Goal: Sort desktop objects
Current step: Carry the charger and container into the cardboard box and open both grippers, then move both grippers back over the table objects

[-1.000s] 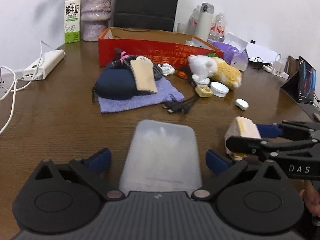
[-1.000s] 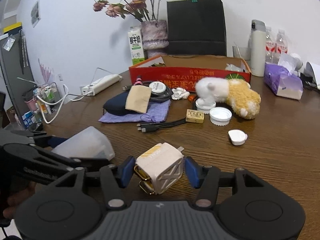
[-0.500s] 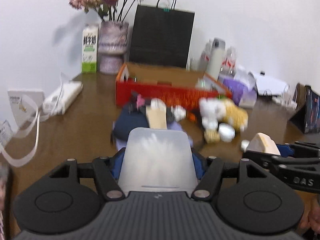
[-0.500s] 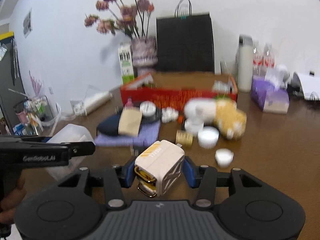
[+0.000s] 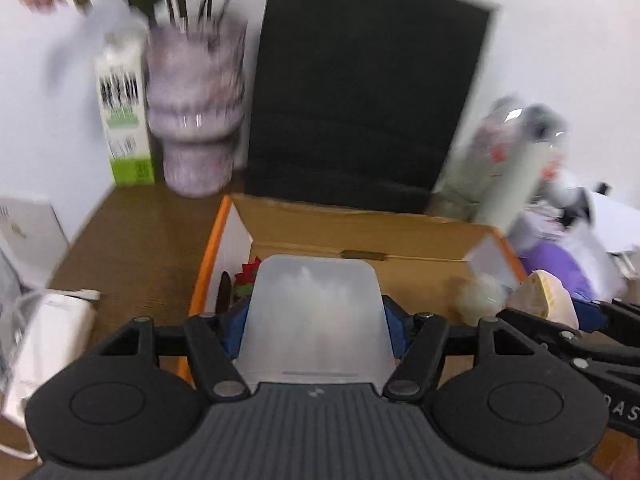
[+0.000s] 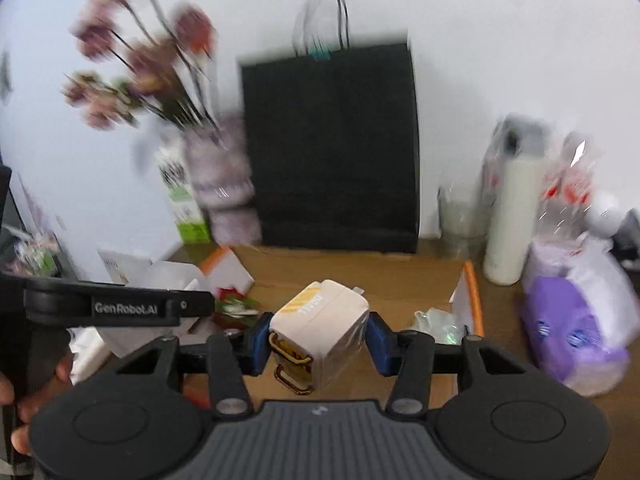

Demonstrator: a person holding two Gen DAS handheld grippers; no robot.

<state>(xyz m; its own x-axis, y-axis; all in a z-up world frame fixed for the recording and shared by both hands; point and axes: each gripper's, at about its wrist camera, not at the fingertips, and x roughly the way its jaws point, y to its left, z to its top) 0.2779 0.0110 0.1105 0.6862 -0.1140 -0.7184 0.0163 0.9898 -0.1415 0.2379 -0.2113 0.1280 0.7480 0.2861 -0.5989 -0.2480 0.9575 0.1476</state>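
Observation:
My left gripper (image 5: 316, 330) is shut on a translucent white plastic box (image 5: 316, 320) and holds it above the near edge of the open orange cardboard box (image 5: 360, 236). My right gripper (image 6: 318, 336) is shut on a white cube charger (image 6: 320, 328) with yellow stripes and a gold clip, above the same cardboard box (image 6: 352, 276). The charger also shows at the right of the left wrist view (image 5: 540, 296). The left gripper's arm crosses the left of the right wrist view.
A black paper bag (image 6: 332, 144) stands behind the box. A vase with dried flowers (image 5: 196, 120) and a milk carton (image 5: 124, 120) stand at back left. A white flask (image 6: 512, 208), bottles and a purple tissue pack (image 6: 568, 328) stand at right. A power strip (image 5: 48, 344) lies left.
Both grippers rose from the table and moved forward over the cardboard box. The left gripper closed on the plastic box; the right stays shut on the charger.

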